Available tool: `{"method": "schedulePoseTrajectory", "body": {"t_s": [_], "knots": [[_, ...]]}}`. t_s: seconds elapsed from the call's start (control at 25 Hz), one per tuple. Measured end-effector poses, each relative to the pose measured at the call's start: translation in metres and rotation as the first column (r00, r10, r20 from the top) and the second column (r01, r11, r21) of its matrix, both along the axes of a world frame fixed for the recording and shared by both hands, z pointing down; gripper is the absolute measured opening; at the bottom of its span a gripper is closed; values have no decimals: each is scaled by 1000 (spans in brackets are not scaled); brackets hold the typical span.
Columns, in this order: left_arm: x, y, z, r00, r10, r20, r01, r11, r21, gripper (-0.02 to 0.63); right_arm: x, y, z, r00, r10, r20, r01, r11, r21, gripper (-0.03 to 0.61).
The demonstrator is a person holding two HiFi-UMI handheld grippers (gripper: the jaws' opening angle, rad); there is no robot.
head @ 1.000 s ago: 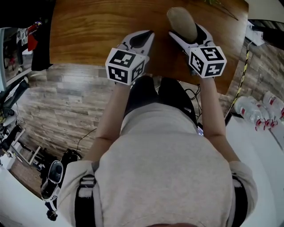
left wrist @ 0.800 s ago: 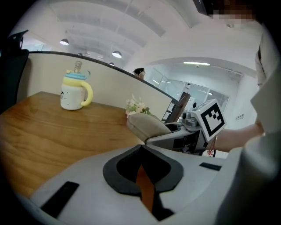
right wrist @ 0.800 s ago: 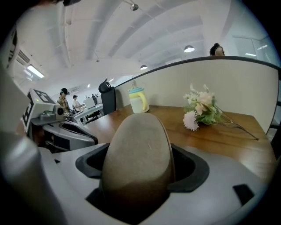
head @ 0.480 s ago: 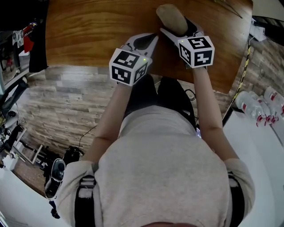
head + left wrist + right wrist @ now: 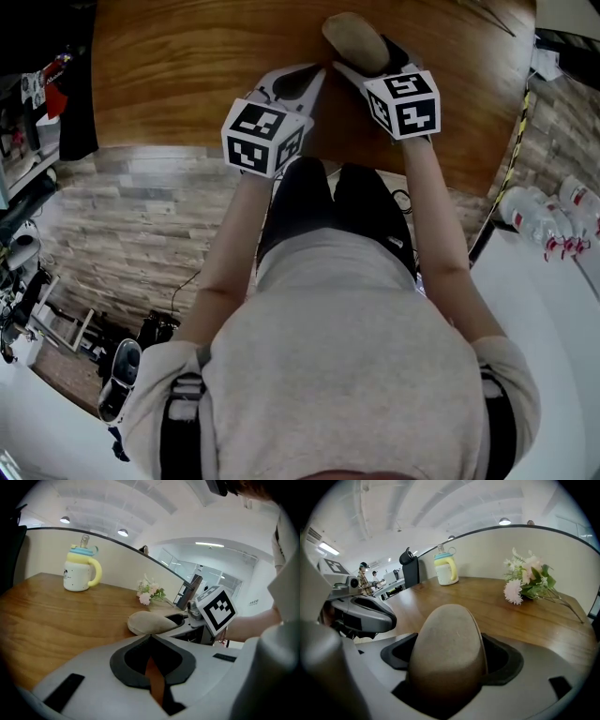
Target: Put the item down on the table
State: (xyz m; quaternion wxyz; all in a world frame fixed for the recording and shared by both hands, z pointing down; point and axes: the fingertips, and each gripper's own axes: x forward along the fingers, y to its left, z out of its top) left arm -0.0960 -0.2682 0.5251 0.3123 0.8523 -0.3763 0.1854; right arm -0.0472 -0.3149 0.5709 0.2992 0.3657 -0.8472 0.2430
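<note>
Tan, rounded oval item with a matte, suede-like skin: clamped at its rear end between the jaws of the right gripper, its blunt nose sticking out beyond them. From the head view it sits at 12 o'clock, over the brown wooden surface, a little in from the near edge. From the left gripper view it hangs low; we cannot tell whether its underside touches the wood.

Left gripper at 9 o'clock of the right one, just beside it, jaws closed tip to tip on nothing.

Handling, as we judge it: light, soft-skinned, slightly yielding, with a flat-looking rim along one side. The nap should give friction, so slipping seems unlikely, and nothing about it looks fragile. The present hold across the narrower rear seems sound. Lowering it flat side down before easing the jaws apart should keep it from rolling.

Well apart: white-and-yellow lidded cup at 11 o'clock, pink-and-white flower sprig at 2 o'clock.
</note>
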Motion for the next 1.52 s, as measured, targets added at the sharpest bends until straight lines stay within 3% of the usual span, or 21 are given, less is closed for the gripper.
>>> {"method": "schedulePoseTrajectory", "body": {"t_s": [0.48,0.72,1.08,1.36,1.52], "knots": [[-12,1,6,1000,16,4,-16,1000,-7,12,-4,3,8,998,28,-62,-29,999,-17,428],[-11,-4,0,999,31,-7,-31,999,8,12,1,1,-4,995,93,-34,-93,996,9,427],[-5,-1,-21,998,52,-25,-50,998,49,12,16,11,-38,993,114,-29,-112,991,72,417],[5,6,-42,993,113,-21,-111,990,90,14,14,13,-93,994,83,65,-92,983,158,337],[16,10,-56,990,134,-30,-130,986,107,15,13,16,-115,994,42,100,-60,979,192,256]]}}
